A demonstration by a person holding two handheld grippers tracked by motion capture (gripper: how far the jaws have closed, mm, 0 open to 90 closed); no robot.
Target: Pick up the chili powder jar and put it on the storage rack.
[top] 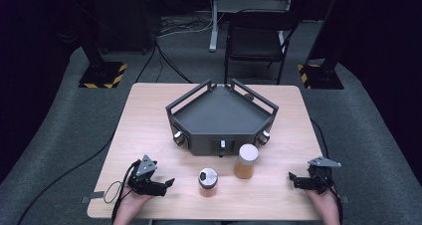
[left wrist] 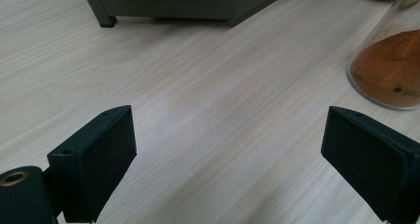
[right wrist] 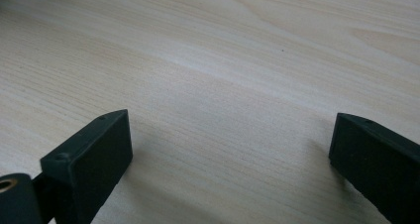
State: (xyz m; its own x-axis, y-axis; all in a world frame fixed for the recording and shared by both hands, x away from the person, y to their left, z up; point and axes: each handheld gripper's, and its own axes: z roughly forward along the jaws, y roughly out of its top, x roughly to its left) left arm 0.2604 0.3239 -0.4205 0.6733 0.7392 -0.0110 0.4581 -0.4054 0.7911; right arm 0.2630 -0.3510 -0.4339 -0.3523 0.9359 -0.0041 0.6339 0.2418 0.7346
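Note:
A dark grey angular tray with raised rails stands mid-table. Small jars sit in its front sockets. In front of it stand two jars: a taller one with a cream lid and orange-brown powder, and a short one with a silver lid. My left gripper rests open on the table left of the short jar, whose brown powder shows past its right jaw. Bare wood lies between the left gripper's own jaws. My right gripper rests open at the front right, bare wood between its jaws.
The light wooden table has open room on both sides of the tray. A black chair and stand bases with yellow-black stripes are on the carpet behind. Cables trail off the table's left front corner.

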